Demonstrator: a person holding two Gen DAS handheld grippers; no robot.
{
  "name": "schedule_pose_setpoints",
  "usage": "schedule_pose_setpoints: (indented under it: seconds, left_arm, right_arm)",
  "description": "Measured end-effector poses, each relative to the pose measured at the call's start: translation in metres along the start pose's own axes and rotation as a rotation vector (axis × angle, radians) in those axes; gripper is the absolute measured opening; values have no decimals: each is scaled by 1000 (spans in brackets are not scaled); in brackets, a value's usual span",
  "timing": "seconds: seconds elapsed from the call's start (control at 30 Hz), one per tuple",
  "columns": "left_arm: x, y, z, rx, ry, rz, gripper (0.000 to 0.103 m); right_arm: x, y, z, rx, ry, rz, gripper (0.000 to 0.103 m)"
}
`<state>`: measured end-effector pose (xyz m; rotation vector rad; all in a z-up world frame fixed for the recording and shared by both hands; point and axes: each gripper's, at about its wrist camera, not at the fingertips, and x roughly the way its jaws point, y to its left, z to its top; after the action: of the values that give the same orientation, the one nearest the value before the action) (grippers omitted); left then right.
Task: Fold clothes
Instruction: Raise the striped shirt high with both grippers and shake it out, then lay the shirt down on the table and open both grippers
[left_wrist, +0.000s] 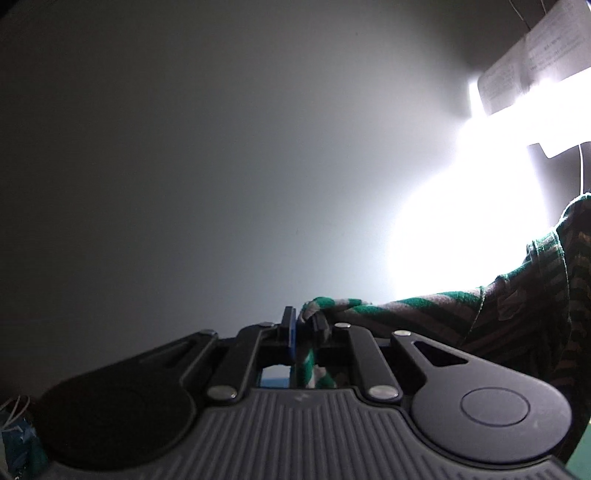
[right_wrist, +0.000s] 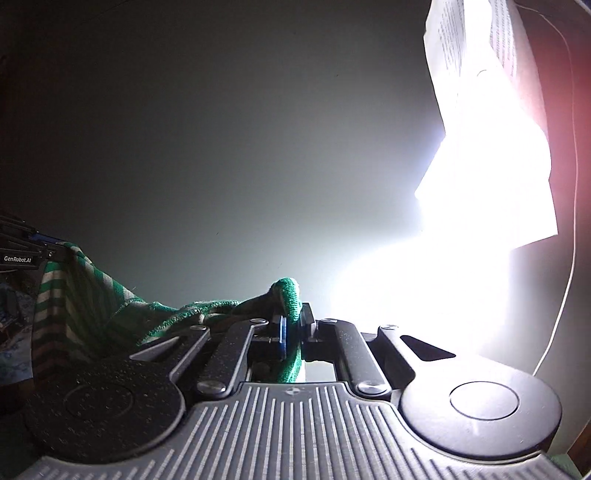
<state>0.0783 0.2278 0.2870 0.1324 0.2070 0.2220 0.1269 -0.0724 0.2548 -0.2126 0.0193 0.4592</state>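
A green and grey striped garment (left_wrist: 424, 306) hangs in the air between the two grippers. My left gripper (left_wrist: 304, 321) is shut on one corner of it; the cloth runs off to the right edge of the left wrist view. My right gripper (right_wrist: 293, 317) is shut on a green hem of the same striped garment (right_wrist: 92, 295), which stretches away to the left. At the far left of the right wrist view the other gripper's black body (right_wrist: 22, 251) shows, with the cloth draped from it. Both grippers point about level at a bare wall.
A plain grey wall (left_wrist: 221, 166) fills both views. A very bright window glare (right_wrist: 461, 240) sits at the right, with printed paper sheets (right_wrist: 469, 44) over it and a thin cable (right_wrist: 570, 221) beside it. Blue patterned stuff (left_wrist: 18, 443) lies low at the left.
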Motion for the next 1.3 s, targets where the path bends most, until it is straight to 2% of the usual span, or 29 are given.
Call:
schedule_pose_setpoints:
  seconds: [0.13, 0.27, 0.33, 0.47, 0.6, 0.7, 0.83, 0.9, 1.0, 1.1, 1.2, 1.3]
  left_arm:
    - [-6, 14, 47, -31, -114, 26, 10]
    - [-29, 21, 69, -35, -203, 19, 10]
    - [-41, 21, 66, -30, -216, -3, 11]
    - [-64, 15, 29, 18, -185, -38, 11]
    - [-83, -3, -40, 117, -86, -61, 11]
    - [-87, -15, -105, 139, 59, -121, 11]
    - [-89, -26, -191, 67, 285, -226, 11]
    - [-94, -38, -224, 52, 353, -253, 11]
    - [-109, -47, -269, 67, 428, -262, 11]
    - [-134, -49, -307, 89, 489, -262, 11]
    - [-159, -53, -334, 111, 552, -285, 11]
    - [-177, -55, -354, 127, 611, -326, 14]
  right_arm:
    - [4, -7, 38, -10, -130, -40, 5]
    - [-12, -12, 66, -23, -238, -53, 5]
    - [-22, -13, 76, -30, -278, -52, 5]
    - [-51, -4, 64, -75, -268, -14, 5]
    - [-76, 16, 20, -145, -178, 59, 5]
    - [-95, 38, -28, -209, -71, 126, 5]
    - [-112, 63, -101, -196, 145, 218, 5]
    - [-124, 79, -138, -225, 224, 230, 5]
    - [-145, 102, -177, -257, 297, 248, 5]
    - [-170, 127, -199, -272, 349, 277, 5]
    - [-219, 162, -225, -276, 416, 325, 5]
    - [-231, 170, -250, -280, 500, 366, 5]
